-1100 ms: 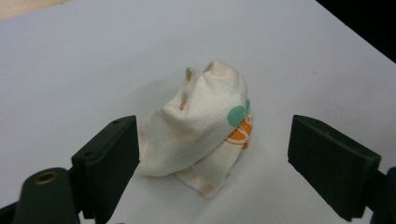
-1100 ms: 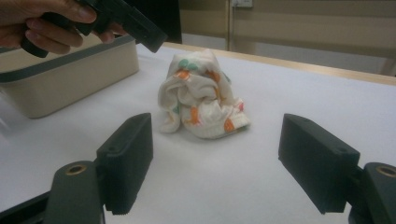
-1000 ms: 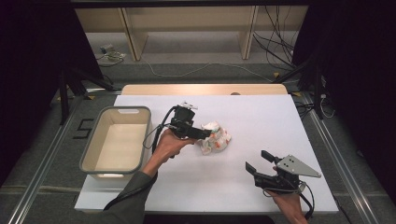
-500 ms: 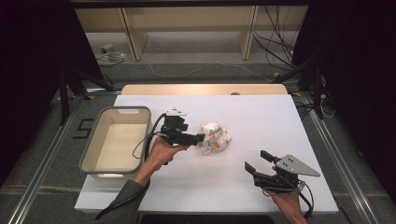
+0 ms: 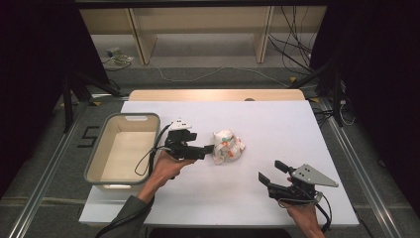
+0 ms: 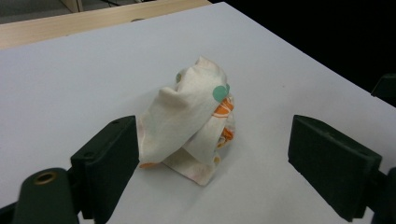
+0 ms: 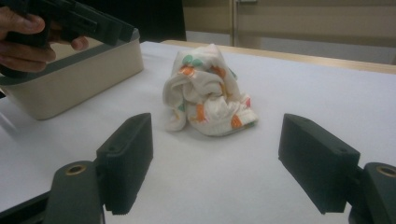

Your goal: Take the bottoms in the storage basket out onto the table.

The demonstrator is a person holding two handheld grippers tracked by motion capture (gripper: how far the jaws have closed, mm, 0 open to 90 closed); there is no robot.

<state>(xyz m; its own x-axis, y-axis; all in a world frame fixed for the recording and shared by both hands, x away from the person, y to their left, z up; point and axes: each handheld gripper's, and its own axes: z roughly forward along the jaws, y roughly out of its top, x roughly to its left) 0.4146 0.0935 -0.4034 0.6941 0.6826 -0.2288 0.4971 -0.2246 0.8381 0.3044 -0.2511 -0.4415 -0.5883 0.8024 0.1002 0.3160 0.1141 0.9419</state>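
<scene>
Reach step: left gripper (image 5: 212, 148) spread wide, just beside the crumpled cloth (image 5: 228, 147) mid-table, no pinch yet. Right gripper (image 5: 272, 173) also spread, well apart. Next: straddle a fold, squeeze, carry toward bin (image 5: 101, 157)

The tabletop (image 5: 267, 124) was a flat white sheet with a strip of pale wood along its far edge. A crumpled cloth (image 5: 227, 146), cream with orange and green spots, lay bunched on it near the middle. At the left side sat a beige rectangular bin (image 5: 101, 161) with a grey rim, standing on the white surface just beside the edge and well apart from the cloth.
</scene>
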